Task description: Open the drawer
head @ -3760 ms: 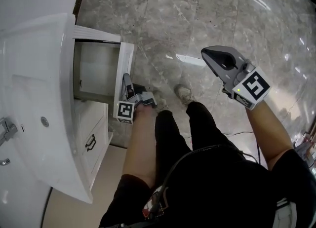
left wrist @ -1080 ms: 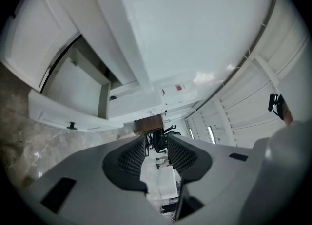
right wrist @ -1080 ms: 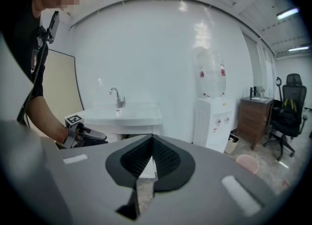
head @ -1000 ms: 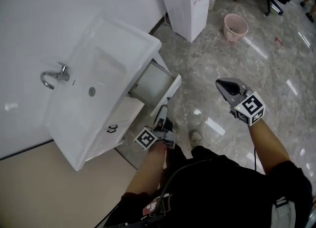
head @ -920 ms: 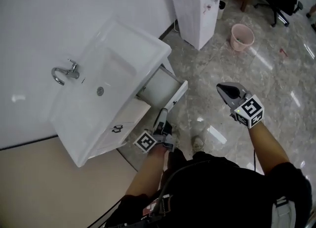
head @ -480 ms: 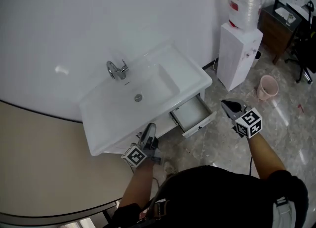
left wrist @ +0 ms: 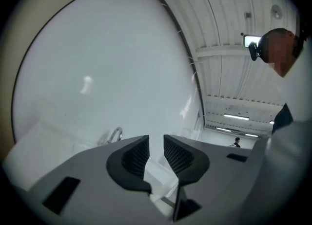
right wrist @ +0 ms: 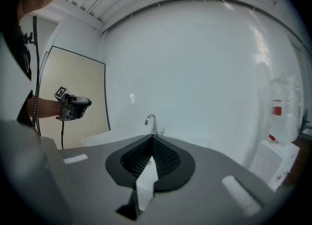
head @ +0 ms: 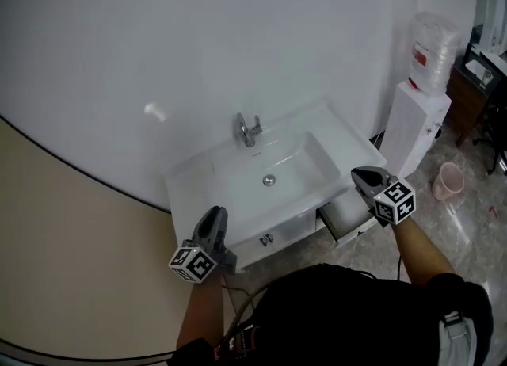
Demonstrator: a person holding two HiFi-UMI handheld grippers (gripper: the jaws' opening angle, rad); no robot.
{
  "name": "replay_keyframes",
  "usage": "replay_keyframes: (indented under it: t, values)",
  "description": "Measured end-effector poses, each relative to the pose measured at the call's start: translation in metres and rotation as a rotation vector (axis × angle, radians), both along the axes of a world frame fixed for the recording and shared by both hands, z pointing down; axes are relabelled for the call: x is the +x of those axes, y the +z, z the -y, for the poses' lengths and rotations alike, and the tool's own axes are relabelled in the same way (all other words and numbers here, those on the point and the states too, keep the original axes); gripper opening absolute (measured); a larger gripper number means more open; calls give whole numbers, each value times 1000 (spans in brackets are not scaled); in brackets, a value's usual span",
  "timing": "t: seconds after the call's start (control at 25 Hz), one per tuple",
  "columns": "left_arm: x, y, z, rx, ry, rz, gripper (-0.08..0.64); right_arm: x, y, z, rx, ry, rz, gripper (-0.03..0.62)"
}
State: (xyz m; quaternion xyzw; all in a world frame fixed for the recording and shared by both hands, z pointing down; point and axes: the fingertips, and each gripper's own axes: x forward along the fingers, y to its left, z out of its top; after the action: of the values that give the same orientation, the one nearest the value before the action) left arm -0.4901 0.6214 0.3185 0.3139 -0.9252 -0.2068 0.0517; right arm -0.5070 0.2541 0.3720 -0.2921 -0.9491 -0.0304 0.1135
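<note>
A white vanity (head: 238, 190) with a chrome faucet (head: 249, 129) stands against the wall. Its right drawer (head: 346, 215) is pulled out, and the left drawer front (head: 265, 239) with a dark handle is closed. My left gripper (head: 215, 214) hangs in front of the vanity's left end, touching nothing. Its jaws (left wrist: 156, 139) have just been closing; a narrow gap remains with nothing in it. My right gripper (head: 359, 173) hovers above the pulled-out drawer, apart from it, its jaws (right wrist: 152, 139) shut and empty. The faucet (right wrist: 152, 121) lies beyond them.
A white water dispenser (head: 420, 111) with a bottle on top stands right of the vanity. A pink bucket (head: 447, 181) sits on the marble floor beyond it. A dark cabinet (head: 474, 67) is at the far right. A beige wall panel (head: 63, 261) fills the left.
The view has risen from near the floor to above the sink. Both grippers came up; the left one left the drawer front and moved leftward, its jaws narrowing. The drawer stays pulled out.
</note>
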Motion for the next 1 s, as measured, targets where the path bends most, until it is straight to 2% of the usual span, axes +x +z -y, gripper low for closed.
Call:
replay_keyframes:
  t: [0.16,0.48,0.72,0.88,1.0]
  values:
    - [-13,-43,-68,-66,25,88,83,-27,-30,-78,-7,-15,31,-2]
    - [-33,-77,-166,-110,41,188,44,-77,-66,-187,-1,-39,73,-2]
    - [-46,-77,-209,-104,21,218,5,-99,-75,-218,16,-42,81,-2]
    - [-54,-77,-215,-135,30,233,2,-117,-80,-224,9,-57,80,-2]
    - [-61,-81,-211,-136,6,232,2,-133,-81,-224,-6,-83,73,-2]
